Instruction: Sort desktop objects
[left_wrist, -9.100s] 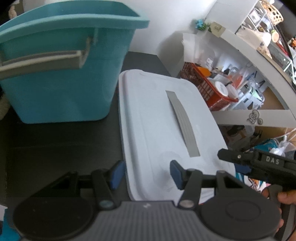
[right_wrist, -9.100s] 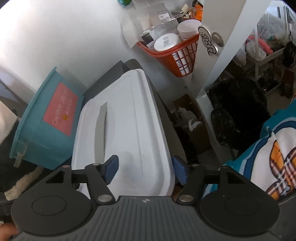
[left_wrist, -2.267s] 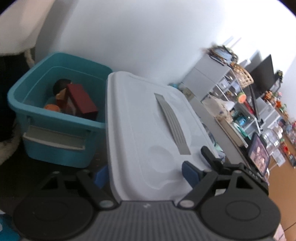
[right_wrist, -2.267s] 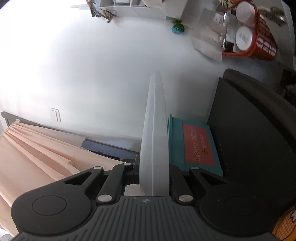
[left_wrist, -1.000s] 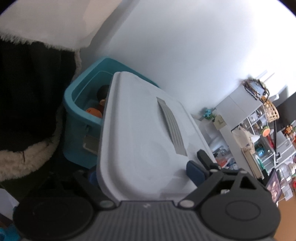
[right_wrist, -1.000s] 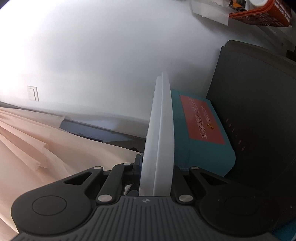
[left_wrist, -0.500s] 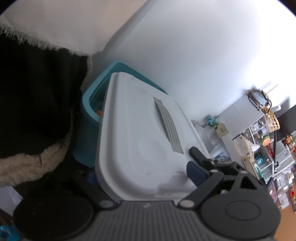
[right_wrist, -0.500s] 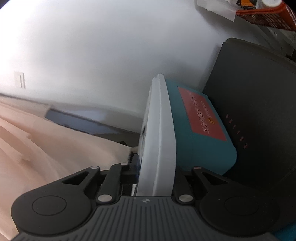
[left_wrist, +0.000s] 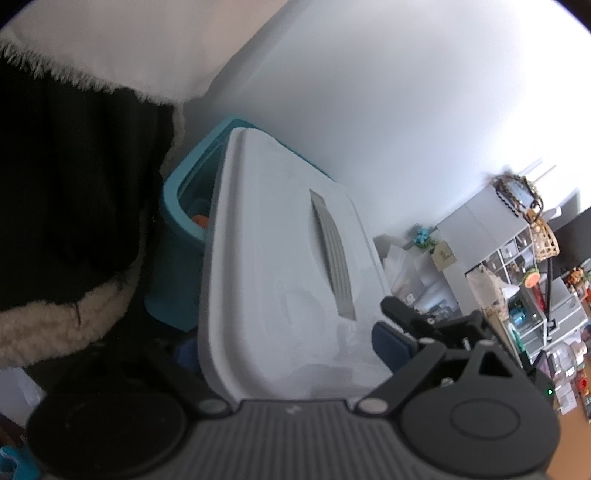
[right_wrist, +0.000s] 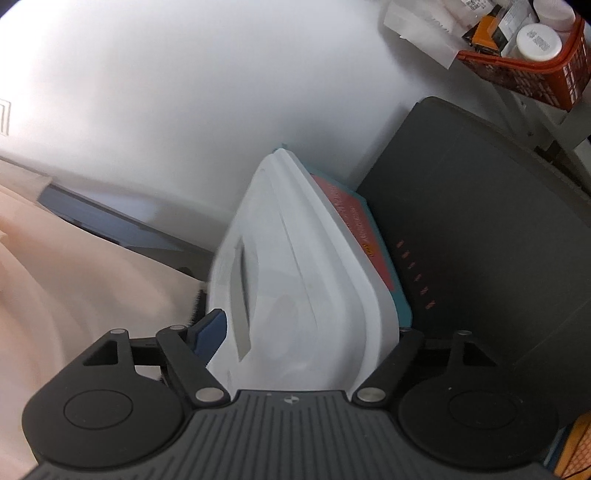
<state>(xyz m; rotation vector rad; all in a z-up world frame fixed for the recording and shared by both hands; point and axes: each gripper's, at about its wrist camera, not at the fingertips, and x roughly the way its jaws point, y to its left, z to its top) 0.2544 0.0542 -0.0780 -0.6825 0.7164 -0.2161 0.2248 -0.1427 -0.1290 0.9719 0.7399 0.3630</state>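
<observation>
The right gripper (right_wrist: 301, 332) is opening, its pads coming off the lid (right_wrist: 295, 266) between them. The left gripper (left_wrist: 291, 347) straddles the lid's near edge (left_wrist: 280, 280), jaws wide; whether they press it I cannot tell. The lid lies skewed over the teal bin (left_wrist: 177, 236). It looks light, stiff and slick: best gripped at the rim.

The right hand-held gripper (right_wrist: 301, 343) is opening its jaws, and the near end of the white lid (right_wrist: 295, 280) stands between them without the blue pad (right_wrist: 208, 330) pressing on it. The lid lies tilted on the teal bin (right_wrist: 384, 258), which carries a red label (right_wrist: 354, 229) on its side. The bin stands on a dark bench (right_wrist: 480, 221), and an orange basket (right_wrist: 535, 70) with jars is at the top right.
</observation>
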